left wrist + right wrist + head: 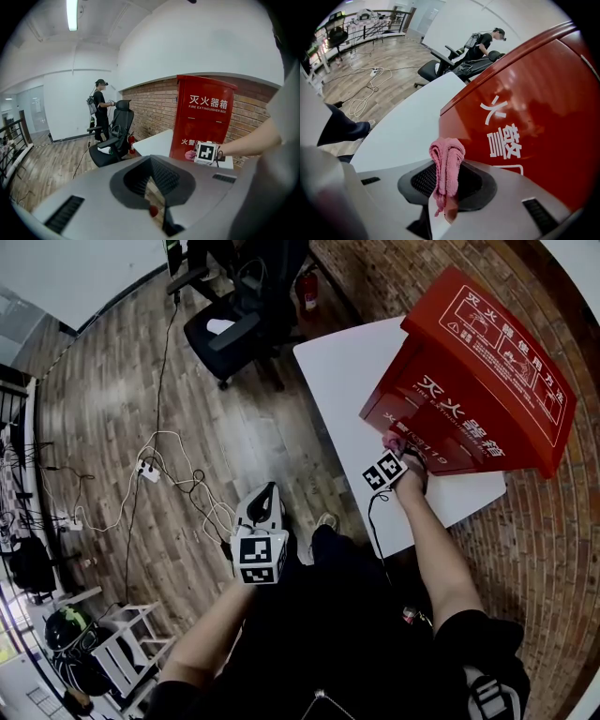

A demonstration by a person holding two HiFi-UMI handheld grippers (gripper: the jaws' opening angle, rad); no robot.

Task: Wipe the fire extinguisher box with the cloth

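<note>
**One cloth, one box: wipe is at the lower front panel**

One red fire extinguisher box (pixel 487 381) sits on the far right part of a white table (pixel 347 371), backed up against the brick wall and leaning a bit in the head view. The pink cloth (pixel 447 161) is bunched up and pinched in the right gripper (pixel 398 448), jaws clamped on it with a wad sticking out past the tips. That wad is down by the bottom of the box's front face, next to the white lettering. I can't tell if it's actually pressing on the panel or just off it.

My read: this is the wiping step itself, working the lower front. The next move probably needs the cloth kept flat on the red face and dragged across or up, since most of the front and the slanted top look like they'd need passes too.

The left gripper (pixel 262 498) hangs low over the floor, well away from the table, jaws nearly together with nothing in them.

Count: one box, one cloth, two grippers, one table. Further out there's one black office chair (pixel 239 320), one small red extinguisher (pixel 307 292) on the floor by the wall, one person (pixel 99 110) standing behind the chair, and a tangle of cables (pixel 150 470) on the wood floor.
</note>
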